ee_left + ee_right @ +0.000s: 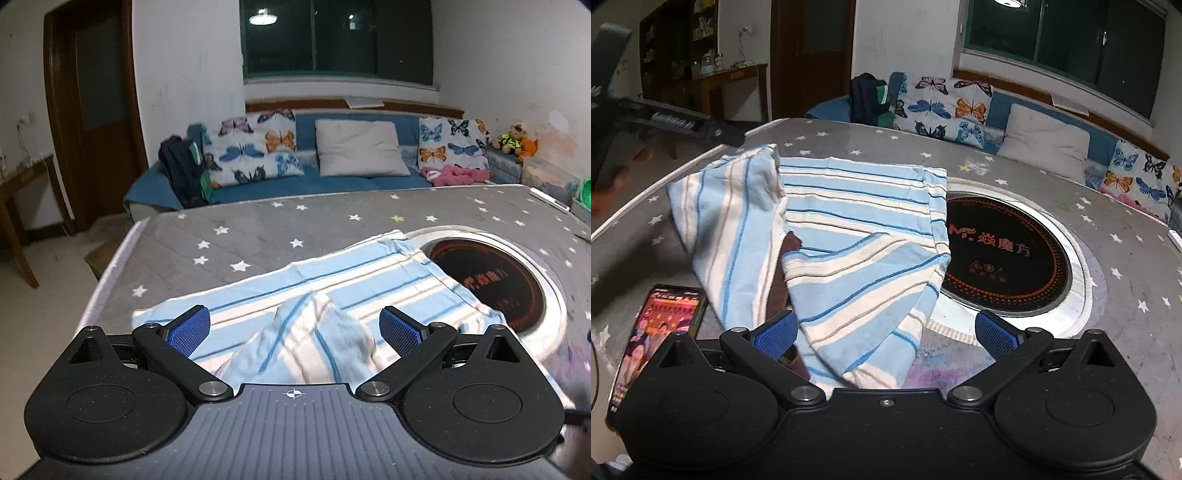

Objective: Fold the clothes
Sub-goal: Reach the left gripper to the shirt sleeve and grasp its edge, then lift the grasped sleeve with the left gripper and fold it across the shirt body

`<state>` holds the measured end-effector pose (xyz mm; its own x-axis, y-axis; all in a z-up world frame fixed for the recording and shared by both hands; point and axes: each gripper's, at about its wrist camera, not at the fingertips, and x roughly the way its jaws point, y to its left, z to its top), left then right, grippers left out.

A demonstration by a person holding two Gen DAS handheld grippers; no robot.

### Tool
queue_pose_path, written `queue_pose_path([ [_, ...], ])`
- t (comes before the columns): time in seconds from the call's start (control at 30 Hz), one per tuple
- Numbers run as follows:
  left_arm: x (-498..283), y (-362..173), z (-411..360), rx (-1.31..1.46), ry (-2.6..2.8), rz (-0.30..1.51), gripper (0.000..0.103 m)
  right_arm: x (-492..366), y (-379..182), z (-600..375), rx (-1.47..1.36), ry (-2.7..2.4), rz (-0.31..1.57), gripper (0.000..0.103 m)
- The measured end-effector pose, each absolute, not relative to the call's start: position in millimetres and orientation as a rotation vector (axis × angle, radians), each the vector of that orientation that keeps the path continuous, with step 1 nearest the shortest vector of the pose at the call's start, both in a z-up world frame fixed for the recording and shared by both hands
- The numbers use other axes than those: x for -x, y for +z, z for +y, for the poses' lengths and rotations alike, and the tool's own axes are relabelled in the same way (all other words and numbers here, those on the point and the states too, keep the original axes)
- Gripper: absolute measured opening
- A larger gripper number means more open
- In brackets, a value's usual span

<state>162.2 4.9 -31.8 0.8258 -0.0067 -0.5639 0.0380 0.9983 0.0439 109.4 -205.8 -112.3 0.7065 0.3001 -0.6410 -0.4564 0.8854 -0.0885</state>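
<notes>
Striped garment (849, 236) half-folded, near edge hidden behind right claw (886, 334), brown patch unclear

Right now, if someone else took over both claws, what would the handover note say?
Left claw: open, holding nothing, over a raised fold of the shirt.
Right claw: open, holding nothing, shirt hem between its jaws but not gripped.
Shirt: striped, on the star-patterned table, one edge over the round cooktop; phone lies beside it.
Done: partly folded, one side laid over, still rumpled.
Left: grip, finish folding, smooth flat.
</notes>
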Motion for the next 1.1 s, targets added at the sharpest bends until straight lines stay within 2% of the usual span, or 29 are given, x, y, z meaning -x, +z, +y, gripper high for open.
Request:
queue_pose_path([
  [0.1,-183,-38,4,-0.054,-0.032,0.638,0.099,-117,-115,-203,0.256,0.428,0.670,0.103],
  [0.17,-196,-46,4,-0.052,-0.040,0.677,0.096,-121,-116,-201,0.259,0.431,0.674,0.103],
  [0.3,-207,-61,8,-0.048,-0.059,0.746,0.070,-130,-118,-200,0.267,0.437,0.692,0.103],
  [0.37,-205,-64,10,-0.065,-0.063,0.756,0.063,-132,-119,-199,0.272,0.439,0.695,0.103],
  [0.53,-196,-71,13,-0.095,-0.071,0.775,0.023,-138,-120,-194,0.285,0.447,0.703,0.103],
  [0.63,-179,-71,17,-0.094,-0.069,0.752,0.015,-138,-121,-194,0.291,0.451,0.702,0.103],
  [0.73,-158,-64,26,-0.082,-0.055,0.726,0.013,-138,-119,-190,0.302,0.450,0.701,0.103],
  [1.1,-64,-51,62,-0.044,-0.024,0.704,0.012,-138,-117,-186,0.321,0.458,0.707,0.103],
])
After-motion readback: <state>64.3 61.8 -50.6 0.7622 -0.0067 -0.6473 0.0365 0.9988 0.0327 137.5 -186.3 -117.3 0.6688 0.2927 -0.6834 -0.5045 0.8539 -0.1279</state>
